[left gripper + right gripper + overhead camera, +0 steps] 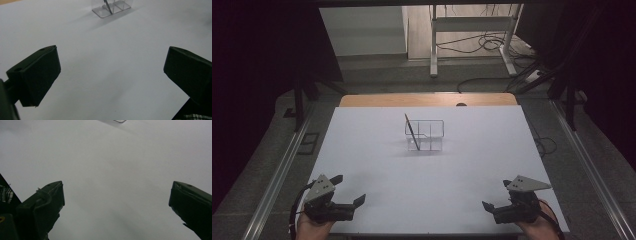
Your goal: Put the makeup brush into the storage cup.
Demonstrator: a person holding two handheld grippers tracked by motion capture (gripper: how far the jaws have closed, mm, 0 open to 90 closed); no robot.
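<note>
both grippers [350, 191] [495, 195] wide open, empty

the right gripper [116, 205] looks along its own two black jaws, which rise from the bottom corners and stand wide apart with nothing between them. under and ahead of the jaws lies a plain white table surface [115, 170], bare across the gap. far ahead of the gripper, at the top edge and a little right of centre, the corner of a clear container base [120, 121] just shows, well apart from both jaws.
</note>
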